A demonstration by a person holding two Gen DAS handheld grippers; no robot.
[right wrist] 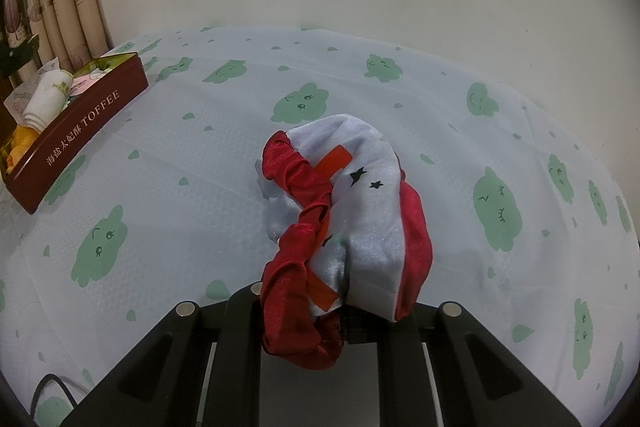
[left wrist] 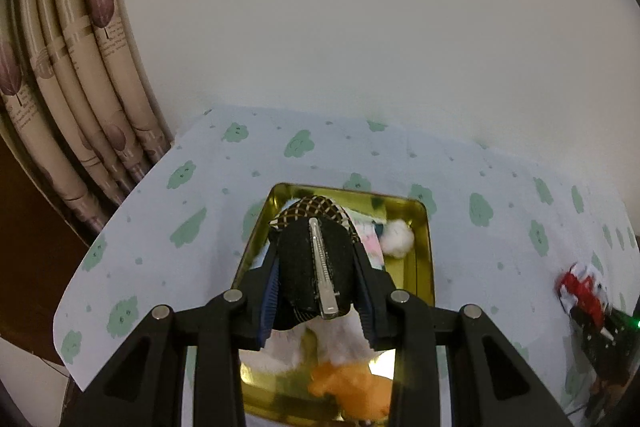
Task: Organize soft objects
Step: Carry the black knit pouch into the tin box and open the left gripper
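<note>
My left gripper (left wrist: 316, 251) is shut on a black fabric hair bow (left wrist: 304, 267) with a gold lattice part and a silver metal clip. It hangs over the gold inside of an open tin (left wrist: 425, 247). The tin holds a white pom-pom (left wrist: 398, 237), a pink patterned cloth (left wrist: 370, 241), a white cloth (left wrist: 352, 343) and an orange plush piece (left wrist: 356, 387). My right gripper (right wrist: 344, 311) is shut on a red and white satin cloth with black stars (right wrist: 360, 211); the cloth drapes over its fingers and hides them. The same cloth (left wrist: 580, 283) shows at the right edge of the left wrist view.
A pale blue tablecloth with green cloud prints (right wrist: 200, 167) covers the table. The tin, dark red outside and marked TOFFEE (right wrist: 84, 131), stands at the far left near beige patterned curtains (left wrist: 80, 87). A plain wall lies behind. A dark cable (right wrist: 48, 387) lies at the near left.
</note>
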